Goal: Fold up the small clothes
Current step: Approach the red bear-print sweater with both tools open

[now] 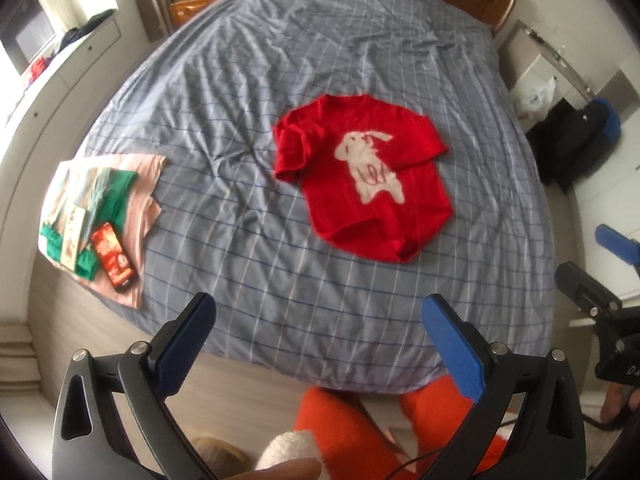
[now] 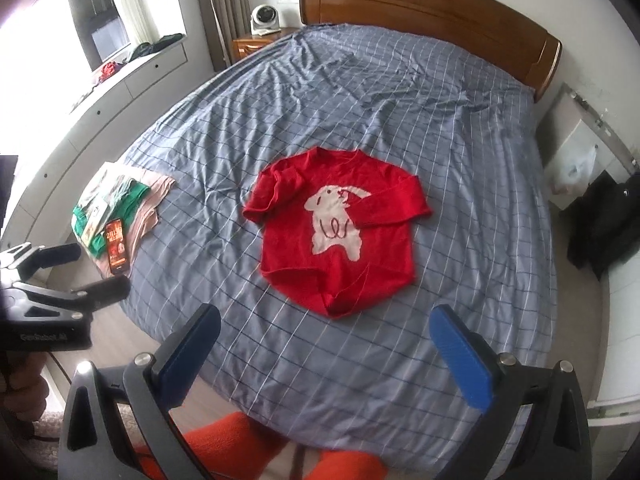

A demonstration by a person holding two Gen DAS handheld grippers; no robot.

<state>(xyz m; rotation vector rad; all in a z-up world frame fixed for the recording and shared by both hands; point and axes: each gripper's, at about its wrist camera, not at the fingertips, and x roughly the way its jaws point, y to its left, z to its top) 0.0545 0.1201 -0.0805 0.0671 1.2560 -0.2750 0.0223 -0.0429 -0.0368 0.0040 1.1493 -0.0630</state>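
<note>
Red sweater [image 2: 338,236] lies spread on checked bed [image 2: 440,128].

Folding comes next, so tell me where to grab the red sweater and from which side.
Take the red sweater by its hem corners, coming from the near bed edge. The hem lies closest to both open grippers, left and right, and it bunches up slightly, giving the fingers a raised edge to pinch. Both sleeves are already folded across the chest.
</note>
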